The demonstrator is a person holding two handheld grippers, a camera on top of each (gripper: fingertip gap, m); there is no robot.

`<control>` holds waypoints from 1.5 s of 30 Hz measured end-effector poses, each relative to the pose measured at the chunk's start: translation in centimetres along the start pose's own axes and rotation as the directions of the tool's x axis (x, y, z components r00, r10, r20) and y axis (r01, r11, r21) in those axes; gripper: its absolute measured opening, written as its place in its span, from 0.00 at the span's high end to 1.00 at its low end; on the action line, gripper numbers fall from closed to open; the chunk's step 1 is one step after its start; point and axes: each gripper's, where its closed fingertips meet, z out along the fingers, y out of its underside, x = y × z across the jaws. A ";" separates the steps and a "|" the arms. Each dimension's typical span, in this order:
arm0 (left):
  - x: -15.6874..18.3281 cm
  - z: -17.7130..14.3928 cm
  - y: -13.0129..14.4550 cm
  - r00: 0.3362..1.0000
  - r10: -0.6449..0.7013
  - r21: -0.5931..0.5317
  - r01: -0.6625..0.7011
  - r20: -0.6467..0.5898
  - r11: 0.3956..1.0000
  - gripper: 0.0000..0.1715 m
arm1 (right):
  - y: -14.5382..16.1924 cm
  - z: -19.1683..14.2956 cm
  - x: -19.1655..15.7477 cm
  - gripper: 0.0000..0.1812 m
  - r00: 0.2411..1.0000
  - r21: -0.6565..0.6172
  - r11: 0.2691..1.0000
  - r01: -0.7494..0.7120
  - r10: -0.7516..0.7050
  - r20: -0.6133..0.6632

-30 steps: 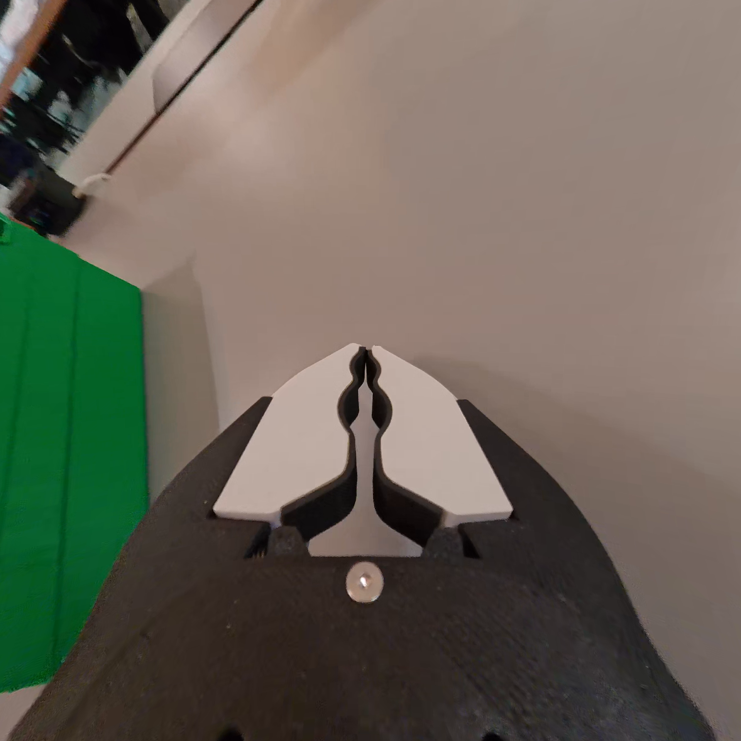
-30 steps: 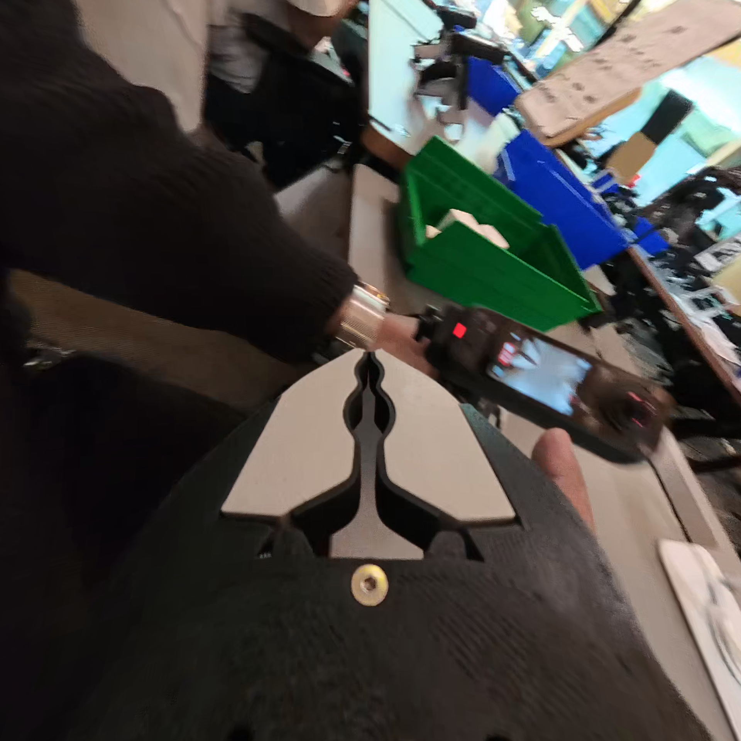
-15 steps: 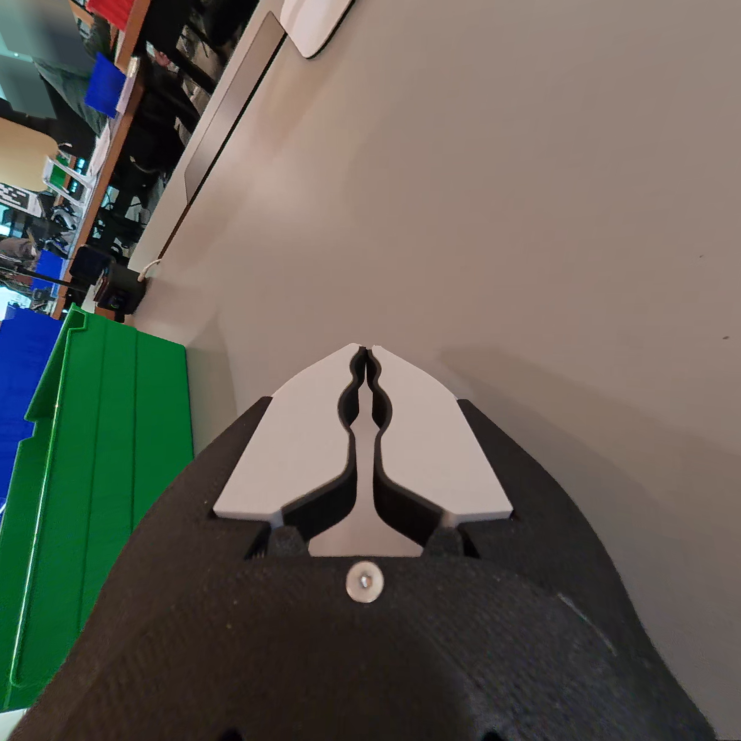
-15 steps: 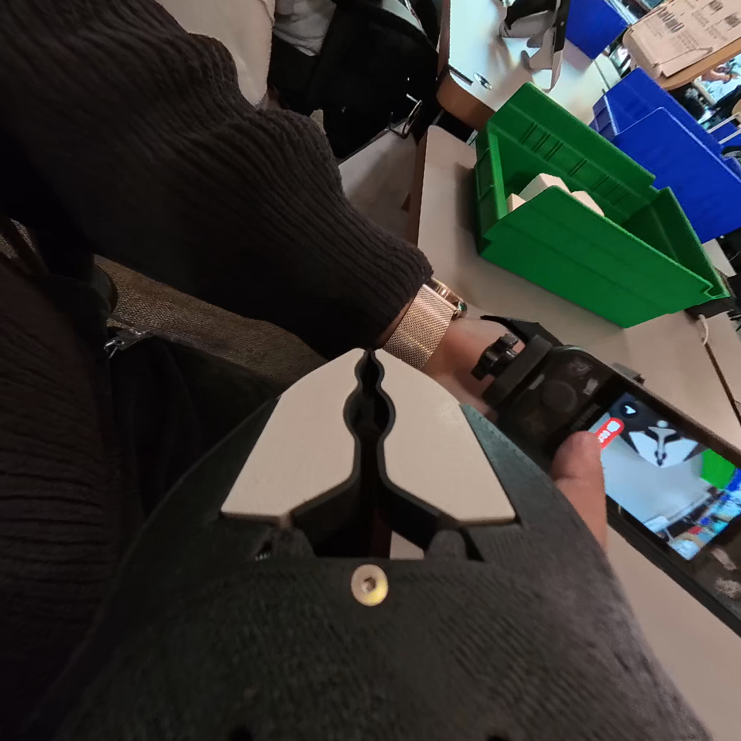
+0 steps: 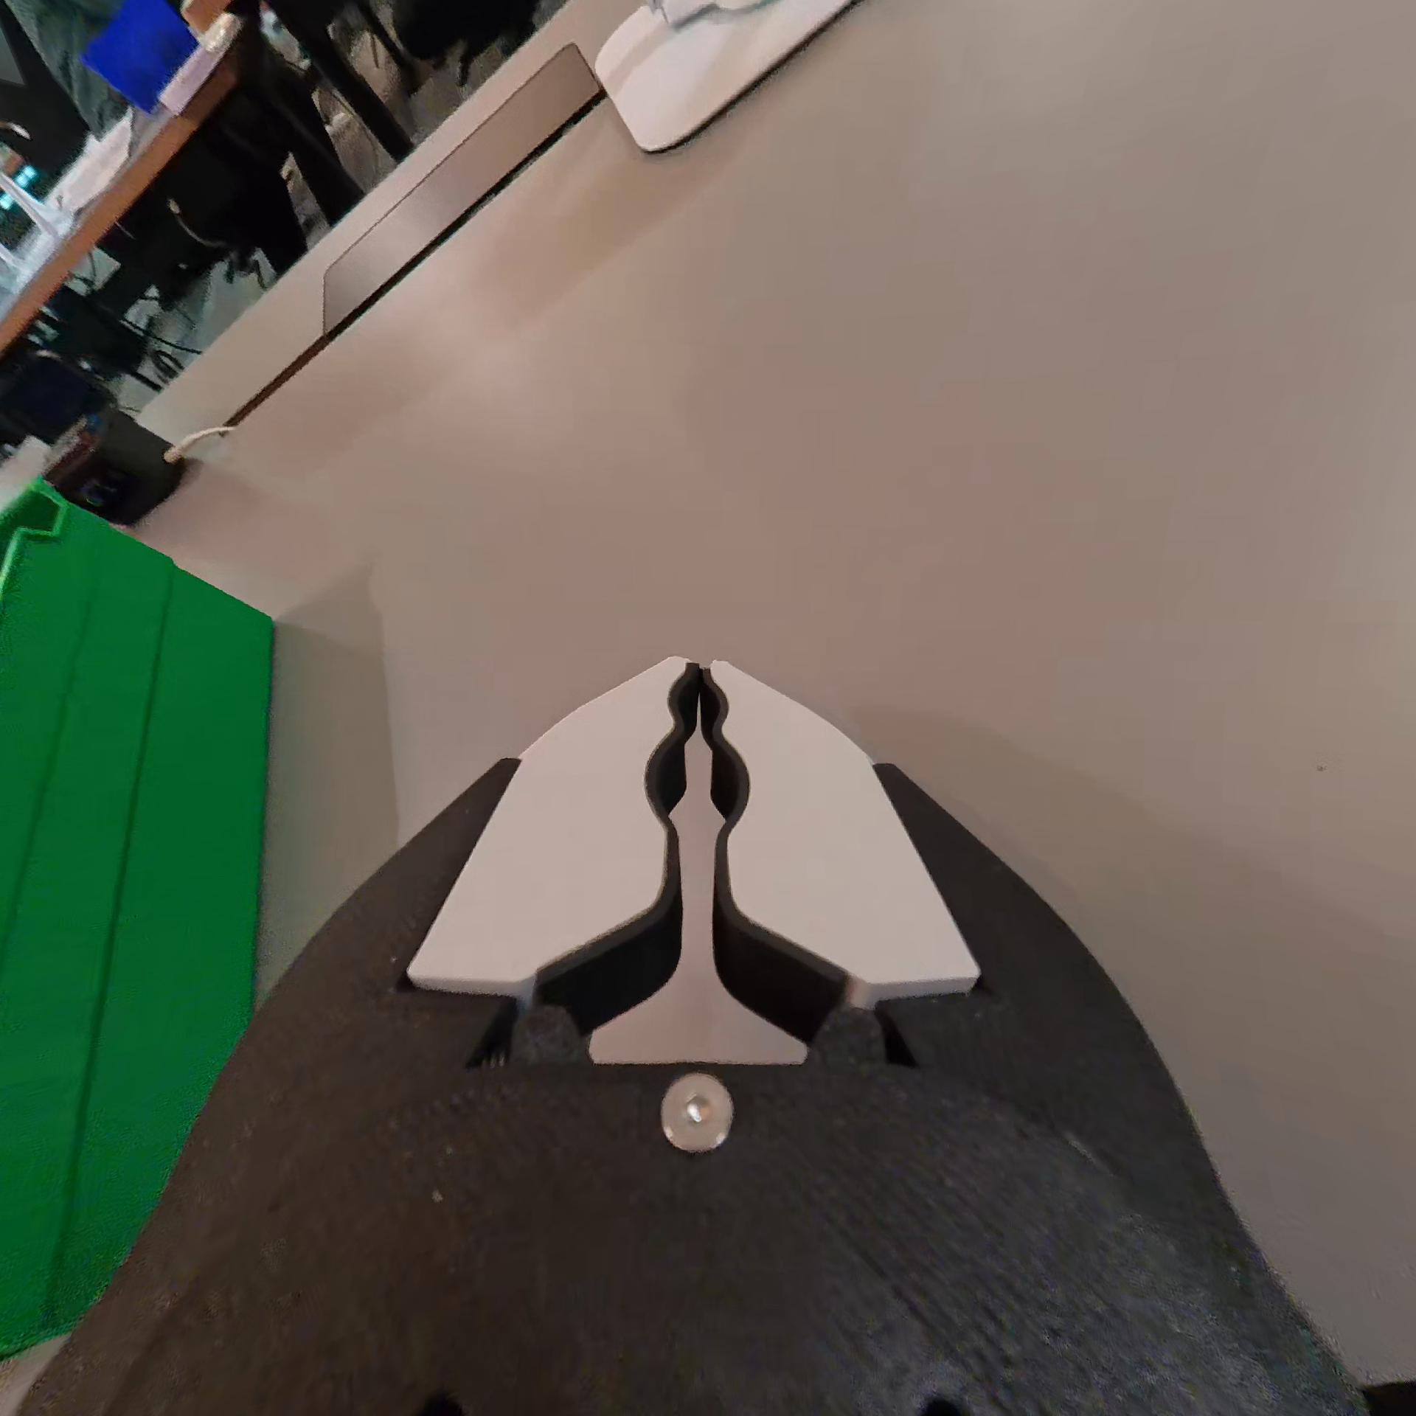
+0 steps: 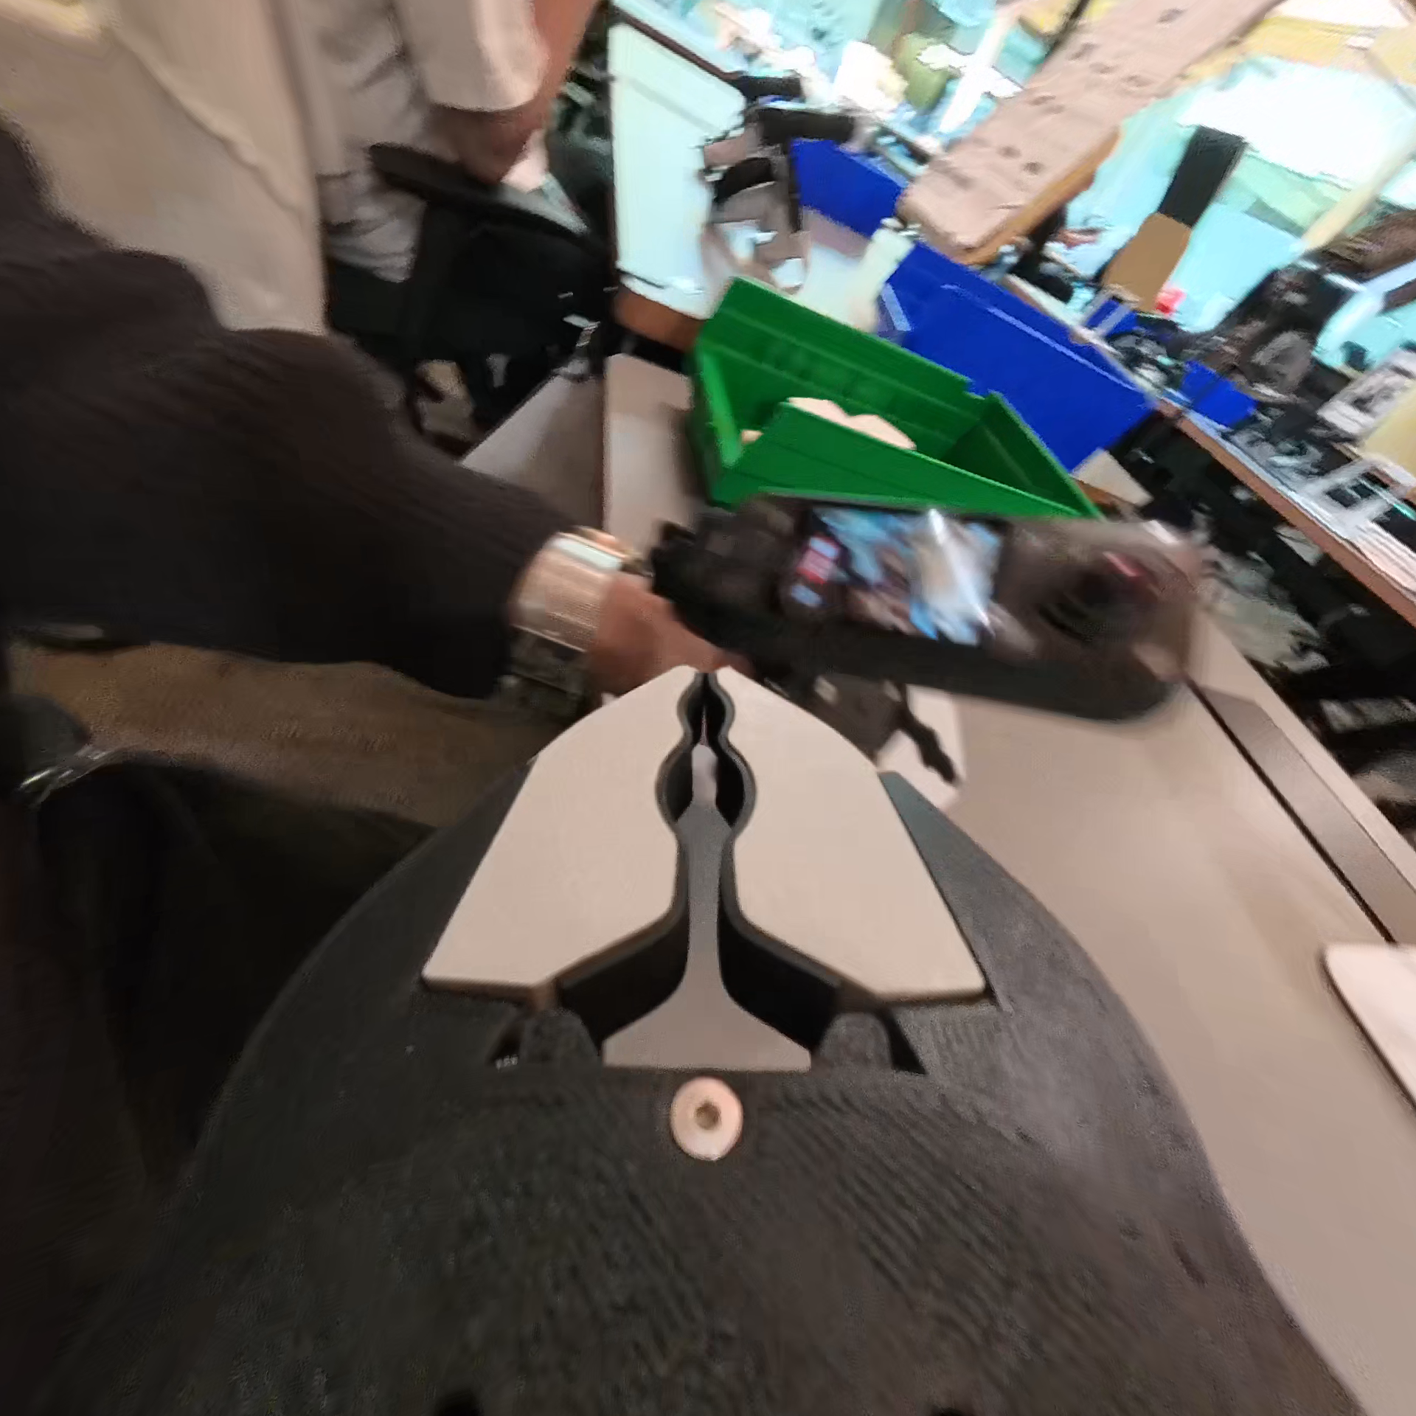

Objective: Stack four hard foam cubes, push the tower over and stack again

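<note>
The left tool (image 5: 699, 668) is pressed together at the tips, empty, over the bare beige desk (image 5: 958, 460). Just to its left stands a green bin (image 5: 115, 843), showing only its outer wall here. The right tool (image 6: 705, 678) is likewise pressed together on nothing. Only its view looks into the green bin (image 6: 843, 460), where pale items (image 6: 827, 417) lie, too blurred to identify, and catches a sleeved hand (image 6: 636, 636) gripping the other tool's black body with its lit screen (image 6: 896, 571).

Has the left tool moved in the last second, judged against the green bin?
Yes. The left tool, shut and empty, has swung right and pulled back: the green bin shows more of its far corner, and a white base entered view.
</note>
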 end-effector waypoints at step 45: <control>20.6 -19.6 -11.2 0.738 0.229 0.554 0.228 -0.635 0.801 0.99 | 21.3 -8.7 14.8 1.00 0.656 -0.724 0.603 -0.335 -0.402 -0.639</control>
